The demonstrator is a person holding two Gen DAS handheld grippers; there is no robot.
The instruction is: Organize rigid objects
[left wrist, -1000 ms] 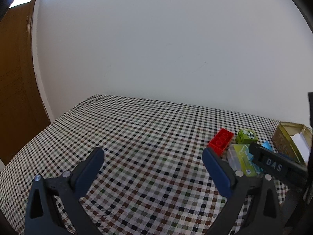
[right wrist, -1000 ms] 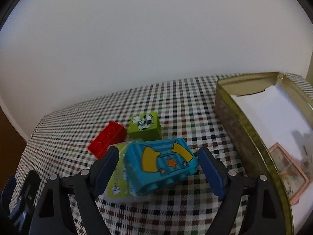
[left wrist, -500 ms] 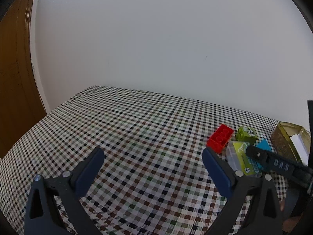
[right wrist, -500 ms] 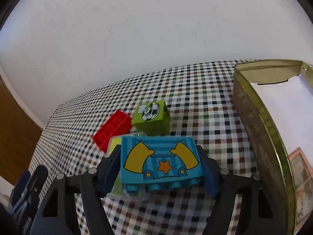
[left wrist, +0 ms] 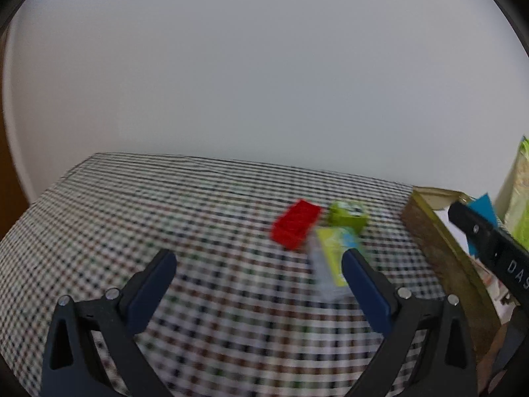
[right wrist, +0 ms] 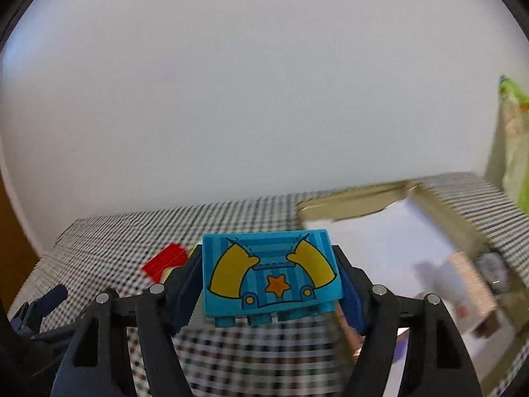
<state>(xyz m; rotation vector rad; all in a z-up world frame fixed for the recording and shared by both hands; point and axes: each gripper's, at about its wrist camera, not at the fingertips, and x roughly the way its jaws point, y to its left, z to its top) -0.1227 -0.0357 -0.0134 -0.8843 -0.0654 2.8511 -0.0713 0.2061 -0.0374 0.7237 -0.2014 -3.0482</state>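
A blue block [right wrist: 269,274], printed with yellow sleeves and an orange star, is seen at lower centre of the right wrist view, pinched from both sides between the jaws of the right gripper [right wrist: 269,281] and lifted clear of the checked tablecloth [right wrist: 231,357]. A gold-rimmed tin [right wrist: 350,198] with a pale lining is seen right of centre, behind and beside the block; its contents are blurred. A red brick [right wrist: 163,261] is partly visible left of the block. In the left wrist view, the red brick [left wrist: 295,223] lies right of centre on the cloth, with a green cube [left wrist: 348,215] just beside it on the right and a flat clear case with a green label [left wrist: 330,258] just below both. The left gripper [left wrist: 258,278] is seen low in the frame, jaws spread wide, nothing held between them. A green-and-white packet [left wrist: 520,195] is noted at the right edge
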